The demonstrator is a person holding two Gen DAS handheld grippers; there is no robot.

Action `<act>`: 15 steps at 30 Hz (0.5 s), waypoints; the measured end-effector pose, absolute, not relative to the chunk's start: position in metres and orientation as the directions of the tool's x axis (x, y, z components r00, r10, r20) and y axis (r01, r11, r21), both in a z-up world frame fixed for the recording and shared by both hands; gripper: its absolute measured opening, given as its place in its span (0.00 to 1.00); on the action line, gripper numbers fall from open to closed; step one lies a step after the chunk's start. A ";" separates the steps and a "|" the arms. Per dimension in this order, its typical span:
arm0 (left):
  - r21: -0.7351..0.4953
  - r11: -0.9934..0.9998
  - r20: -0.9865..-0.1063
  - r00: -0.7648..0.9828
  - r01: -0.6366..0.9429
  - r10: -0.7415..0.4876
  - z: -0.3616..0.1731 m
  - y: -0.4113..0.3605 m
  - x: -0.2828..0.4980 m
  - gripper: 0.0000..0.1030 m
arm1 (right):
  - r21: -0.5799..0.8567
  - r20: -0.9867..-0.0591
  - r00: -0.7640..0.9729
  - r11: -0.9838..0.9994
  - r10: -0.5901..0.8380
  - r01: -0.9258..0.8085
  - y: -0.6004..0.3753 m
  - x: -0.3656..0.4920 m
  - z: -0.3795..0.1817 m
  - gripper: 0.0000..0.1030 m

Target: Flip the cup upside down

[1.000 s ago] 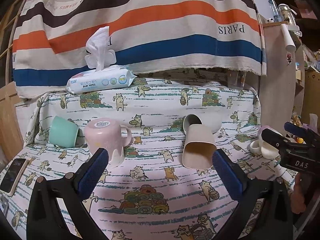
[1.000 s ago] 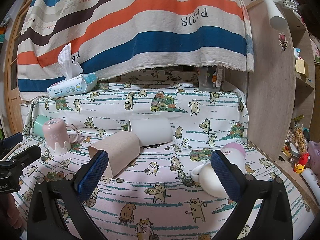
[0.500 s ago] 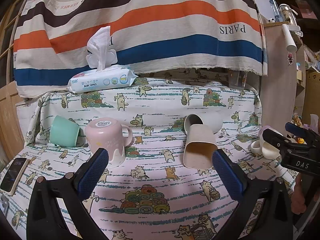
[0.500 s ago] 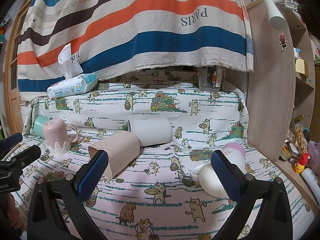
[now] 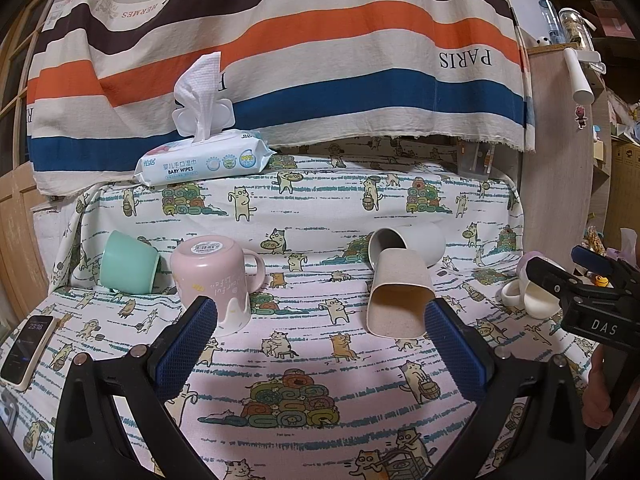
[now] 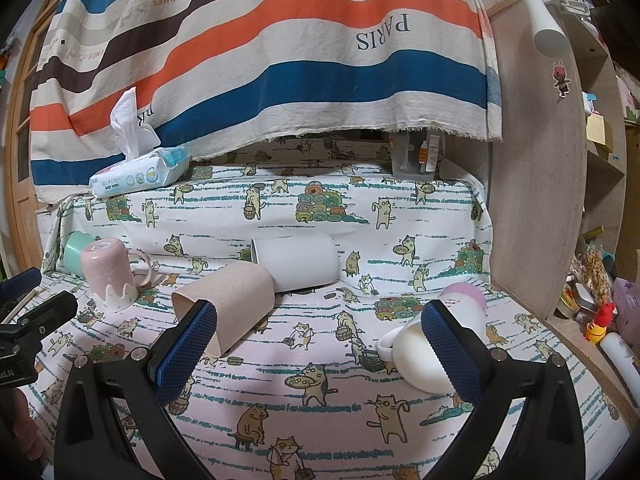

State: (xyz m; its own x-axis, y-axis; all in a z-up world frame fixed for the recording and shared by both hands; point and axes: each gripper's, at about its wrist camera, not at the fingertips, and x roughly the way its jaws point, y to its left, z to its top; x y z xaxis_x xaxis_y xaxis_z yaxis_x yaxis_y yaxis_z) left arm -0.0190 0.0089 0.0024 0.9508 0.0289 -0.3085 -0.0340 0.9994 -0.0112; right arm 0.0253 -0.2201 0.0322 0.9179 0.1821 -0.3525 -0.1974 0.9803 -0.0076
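Fingers on left gripper (image 5: 320, 340) and right gripper (image 6: 320, 340) spread wide, holding nothing. Pink mug (image 5: 214, 280) inverted, glossy; beige cup (image 5: 398, 300) sideways, matte, possibly squarish.

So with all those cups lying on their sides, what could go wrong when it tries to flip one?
The beige cup lies touching the white cup, so grabbing one may nudge the other. Both are round and on soft cloth, so they might roll. The two-tone mug lies near the table's right edge; a bump could push it off.
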 end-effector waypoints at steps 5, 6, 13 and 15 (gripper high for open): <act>-0.011 0.999 -0.308 0.951 -0.034 0.029 0.002 0.009 -0.019 1.00 | -0.007 -0.353 0.918 0.980 0.182 -0.197 -0.218 0.025 0.032 1.00; -0.011 0.999 -0.308 0.951 -0.034 0.029 0.002 0.009 -0.019 1.00 | -0.007 -0.353 0.918 0.980 0.182 -0.197 -0.218 0.025 0.032 1.00; -0.011 0.999 -0.308 0.951 -0.034 0.029 0.002 0.009 -0.019 1.00 | -0.007 -0.353 0.918 0.980 0.182 -0.197 -0.217 0.025 0.032 1.00; -0.011 0.999 -0.308 0.951 -0.034 0.029 0.002 0.009 -0.019 1.00 | -0.007 -0.354 0.917 0.980 0.182 -0.197 -0.218 0.025 0.032 1.00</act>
State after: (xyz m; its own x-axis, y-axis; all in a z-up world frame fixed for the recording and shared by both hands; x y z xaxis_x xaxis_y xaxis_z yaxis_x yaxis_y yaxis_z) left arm -0.0191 0.0091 0.0022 0.9508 0.0287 -0.3083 -0.0338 0.9994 -0.0112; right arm 0.0252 -0.2176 0.0323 0.9175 0.1820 -0.3537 -0.1970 0.9804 -0.0067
